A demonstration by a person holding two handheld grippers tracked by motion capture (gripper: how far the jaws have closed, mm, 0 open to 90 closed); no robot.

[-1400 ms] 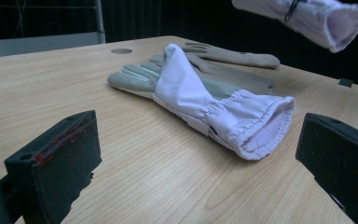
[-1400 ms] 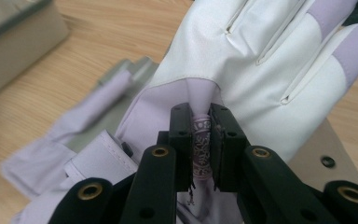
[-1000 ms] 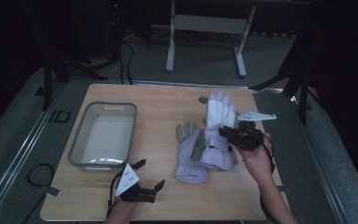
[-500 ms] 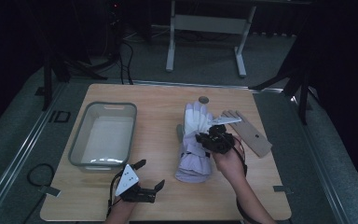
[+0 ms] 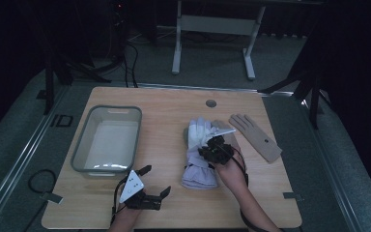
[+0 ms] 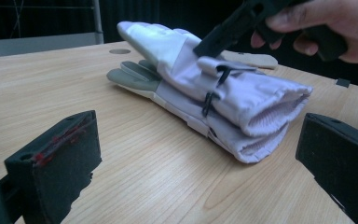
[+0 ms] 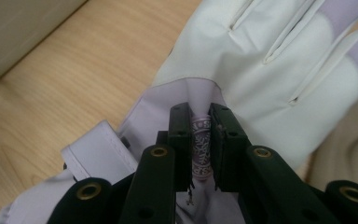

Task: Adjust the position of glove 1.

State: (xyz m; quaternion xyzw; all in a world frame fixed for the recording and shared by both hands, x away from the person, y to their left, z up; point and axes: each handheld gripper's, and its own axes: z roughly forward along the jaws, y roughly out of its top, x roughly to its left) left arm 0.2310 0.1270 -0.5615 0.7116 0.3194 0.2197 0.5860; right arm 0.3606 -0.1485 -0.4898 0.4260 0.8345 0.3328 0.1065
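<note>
Two lilac work gloves are stacked mid-table. The top glove [image 5: 196, 134] [image 6: 242, 88] [image 7: 279, 70] has a white palm and lies along the lower glove [image 6: 135, 79], whose grey-green fingers stick out underneath. My right gripper [image 5: 213, 147] [image 7: 200, 116] [image 6: 233, 28] comes down from above and is shut on a pinched fold of the top glove's lilac wrist fabric. My left gripper [image 5: 155, 180] [image 6: 196, 177] rests near the table's front edge. It is open wide, points at the gloves' cuffs, and has nothing between its jaws.
A clear plastic bin [image 5: 84, 140] stands at the left of the wooden table. A tan glove [image 5: 256, 137] [image 6: 251, 58] lies flat to the right of the stack. A round cable hole [image 5: 211, 103] is near the far edge.
My right gripper has carried the white-palmed glove left and down onto the other lilac glove, uncovering the tan glove at the right. The left gripper has stayed still.
</note>
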